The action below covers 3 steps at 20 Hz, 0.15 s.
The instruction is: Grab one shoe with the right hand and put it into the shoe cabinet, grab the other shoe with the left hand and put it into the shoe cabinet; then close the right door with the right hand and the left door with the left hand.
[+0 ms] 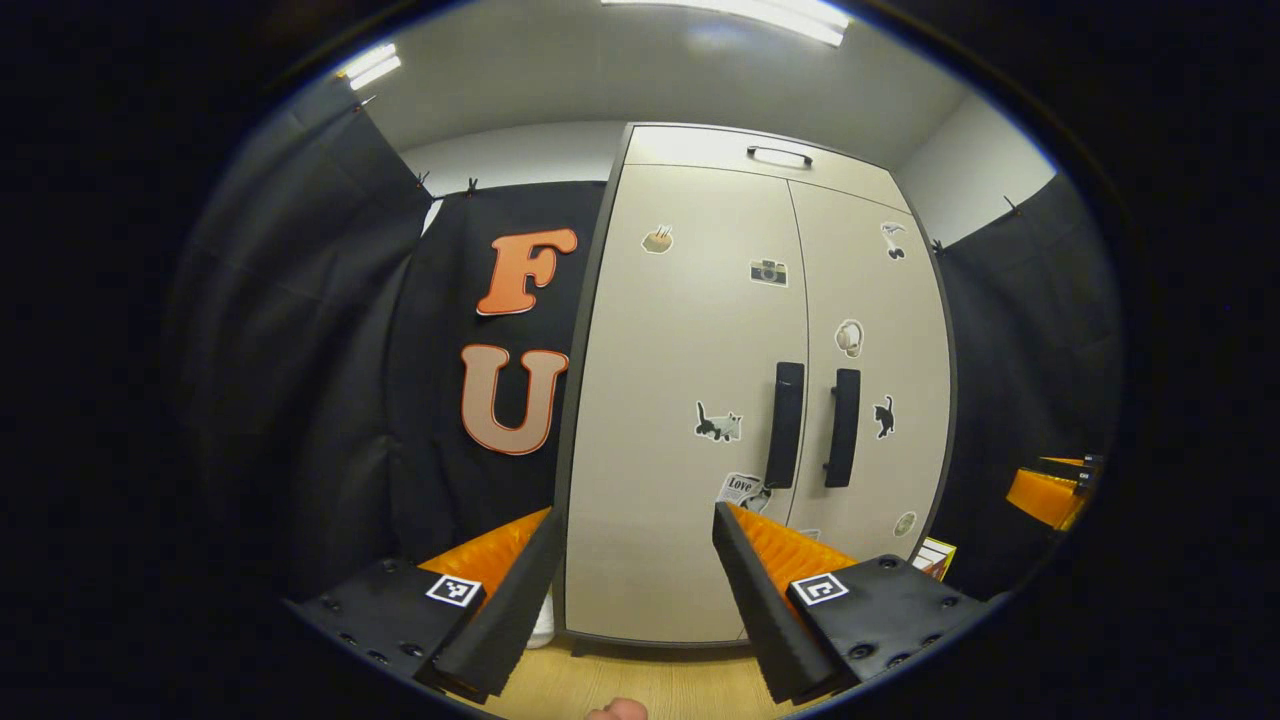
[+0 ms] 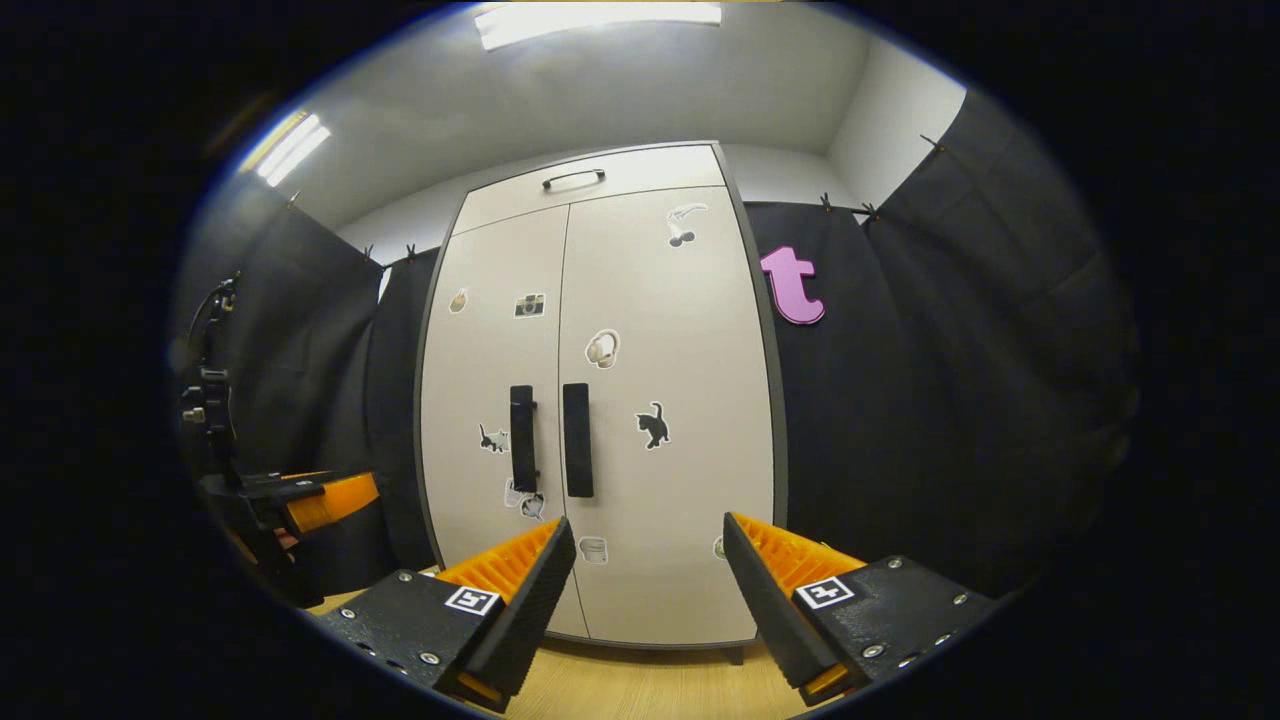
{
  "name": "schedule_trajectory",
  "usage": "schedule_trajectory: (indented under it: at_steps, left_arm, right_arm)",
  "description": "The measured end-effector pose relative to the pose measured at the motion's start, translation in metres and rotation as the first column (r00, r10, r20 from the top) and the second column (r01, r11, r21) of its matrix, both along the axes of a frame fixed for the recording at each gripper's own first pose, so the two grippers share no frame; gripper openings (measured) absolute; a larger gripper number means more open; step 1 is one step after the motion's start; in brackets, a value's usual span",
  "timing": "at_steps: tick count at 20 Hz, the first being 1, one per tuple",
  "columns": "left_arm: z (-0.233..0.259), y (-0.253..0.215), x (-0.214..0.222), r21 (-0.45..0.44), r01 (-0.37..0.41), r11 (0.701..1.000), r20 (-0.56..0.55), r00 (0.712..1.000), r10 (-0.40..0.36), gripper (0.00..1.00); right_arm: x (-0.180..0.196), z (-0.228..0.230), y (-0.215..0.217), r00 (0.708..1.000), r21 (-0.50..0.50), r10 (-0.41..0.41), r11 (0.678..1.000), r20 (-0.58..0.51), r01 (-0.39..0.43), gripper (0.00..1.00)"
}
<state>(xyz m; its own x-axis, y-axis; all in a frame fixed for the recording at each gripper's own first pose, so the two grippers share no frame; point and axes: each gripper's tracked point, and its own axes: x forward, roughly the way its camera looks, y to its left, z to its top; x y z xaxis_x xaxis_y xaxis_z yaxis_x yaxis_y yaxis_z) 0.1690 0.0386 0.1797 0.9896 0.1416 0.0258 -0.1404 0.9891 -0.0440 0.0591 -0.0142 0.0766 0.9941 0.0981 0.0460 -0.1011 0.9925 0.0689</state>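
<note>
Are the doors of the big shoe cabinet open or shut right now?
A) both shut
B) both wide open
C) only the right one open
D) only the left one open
A: both doors of the shoe cabinet lie flat and flush, their two black handles side by side at the middle seam, with none of the inside visible.

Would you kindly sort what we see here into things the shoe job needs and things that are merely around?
For the job:
- shoe cabinet, both doors shut
- left door handle
- right door handle
- left tongs, open
- right tongs, open

Just around:
- stickers on the doors, such as the black cat
- top drawer handle
- wooden floor
</note>
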Motion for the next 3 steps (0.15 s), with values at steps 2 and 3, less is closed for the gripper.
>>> schedule_trajectory:
  at_steps: [2, 3]
  left_arm:
    - [0.0018, -0.0045, -0.0013, 0.005, 0.009, 1.000, 0.002, 1.000, -0.009, 0.96]
    - [0.0015, -0.0079, -0.0015, 0.008, 0.017, 1.000, 0.002, 1.000, -0.017, 0.97]
  right_arm:
    - [0.0001, -0.0015, 0.0012, 1.000, 0.015, 0.004, 1.000, -0.007, -0.004, 0.92]
    - [-0.0005, -0.0019, 0.0017, 1.000, 0.020, 0.006, 1.000, -0.008, -0.006, 0.92]
